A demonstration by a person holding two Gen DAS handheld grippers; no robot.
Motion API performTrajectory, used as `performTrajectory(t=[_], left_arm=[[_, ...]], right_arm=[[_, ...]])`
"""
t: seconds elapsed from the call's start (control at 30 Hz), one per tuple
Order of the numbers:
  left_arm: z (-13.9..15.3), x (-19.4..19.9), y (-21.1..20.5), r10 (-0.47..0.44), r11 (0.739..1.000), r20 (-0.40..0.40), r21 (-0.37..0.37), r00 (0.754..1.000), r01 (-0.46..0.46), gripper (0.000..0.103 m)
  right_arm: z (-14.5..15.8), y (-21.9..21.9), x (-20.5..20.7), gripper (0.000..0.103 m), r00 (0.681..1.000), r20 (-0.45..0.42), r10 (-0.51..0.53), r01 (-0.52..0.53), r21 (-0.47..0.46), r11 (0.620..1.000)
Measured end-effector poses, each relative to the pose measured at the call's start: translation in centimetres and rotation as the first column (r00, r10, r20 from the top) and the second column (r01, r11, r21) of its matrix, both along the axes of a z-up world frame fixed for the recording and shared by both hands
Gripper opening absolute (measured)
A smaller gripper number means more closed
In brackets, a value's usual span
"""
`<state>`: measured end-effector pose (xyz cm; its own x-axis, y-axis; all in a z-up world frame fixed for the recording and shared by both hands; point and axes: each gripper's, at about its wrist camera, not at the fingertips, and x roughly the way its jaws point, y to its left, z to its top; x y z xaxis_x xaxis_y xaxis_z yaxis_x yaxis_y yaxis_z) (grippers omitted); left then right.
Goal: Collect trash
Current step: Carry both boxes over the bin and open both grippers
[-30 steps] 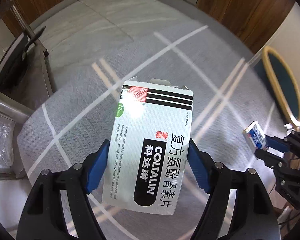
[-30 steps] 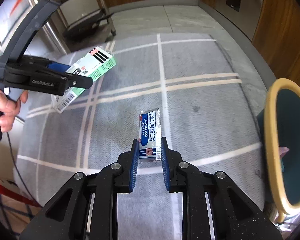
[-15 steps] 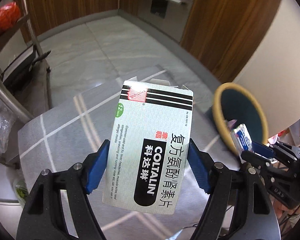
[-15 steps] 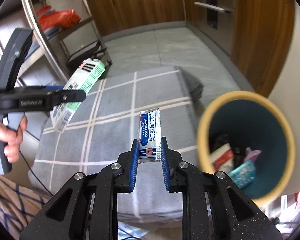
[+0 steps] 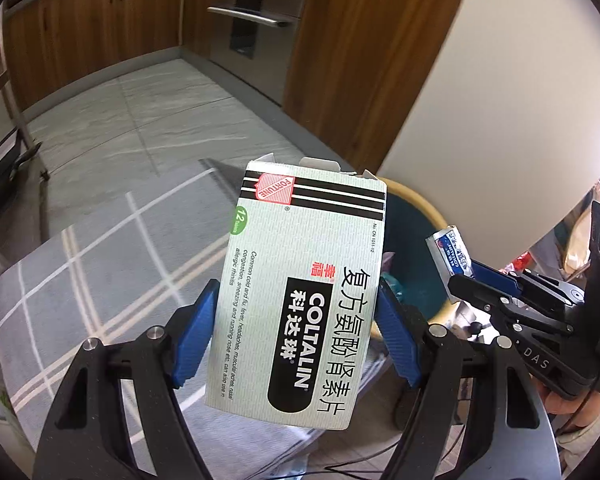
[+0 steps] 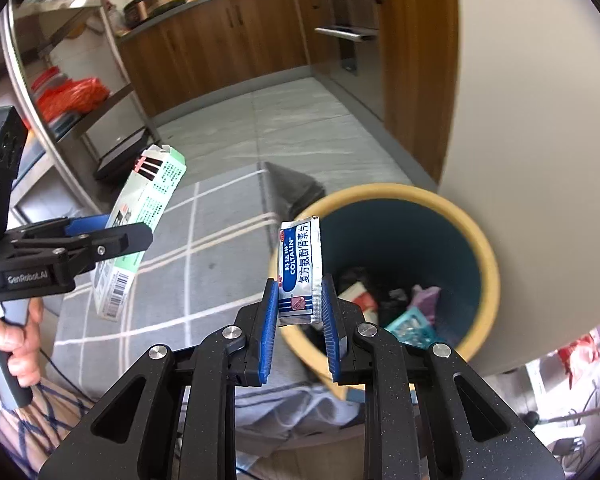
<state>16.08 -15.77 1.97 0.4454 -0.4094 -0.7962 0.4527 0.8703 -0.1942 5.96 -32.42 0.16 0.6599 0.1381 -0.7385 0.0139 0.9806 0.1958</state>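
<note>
the left tongs [image 5: 296, 320] grip a coltalin medicine box [image 5: 300, 292] across its width, blue pads pressed on both long edges, the box's long axis running straight out along the fingers with its torn-open flap end farthest away. the right tongs [image 6: 298, 312] are pinched on a small foil coltalin sachet [image 6: 300, 272], held by its lower end so it stands upright between the pads.

the relation that matters is each load to the trash bin [image 6: 480, 248], a yellow-rimmed, teal-lined bin already holding wrappers and a blister pack. in the right wrist view the sachet sits just over the bin's near-left rim, with the open mouth ahead and to the right of it. in the left wrist view the box covers most of the bin [image 5: 428, 208]; only a strip of rim shows past its right edge, so the box looks to be short of the mouth or at its left side, over the edge of the grey checked cloth [image 5: 100, 264].

the right hand seems nearer to a drop: a small push forward and right should put the sachet over the opening. the box needs a longer carry to the right, and being long it could catch the rim if let go too early.
</note>
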Motion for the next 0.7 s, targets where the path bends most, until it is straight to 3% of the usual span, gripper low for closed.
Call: performTrajectory(t=[0.47,0.7], left_arm=[[-0.3,0.4,-4.3,-0.03,0.993,-0.025,-0.111,0.999,0.027,0.074],[-1.7,1.2,-6.6,-0.031,0.993,-0.046,-0.113,0.998,0.026,0.074]], right_arm=[[0.8,-3.6,-1.5,0.023,0.996,0.038,-0.082,0.082,0.012,0.997],[0.5,-4.8,-1.5,0.023,0.991,0.043,-0.129,0.127,0.051,0.991]])
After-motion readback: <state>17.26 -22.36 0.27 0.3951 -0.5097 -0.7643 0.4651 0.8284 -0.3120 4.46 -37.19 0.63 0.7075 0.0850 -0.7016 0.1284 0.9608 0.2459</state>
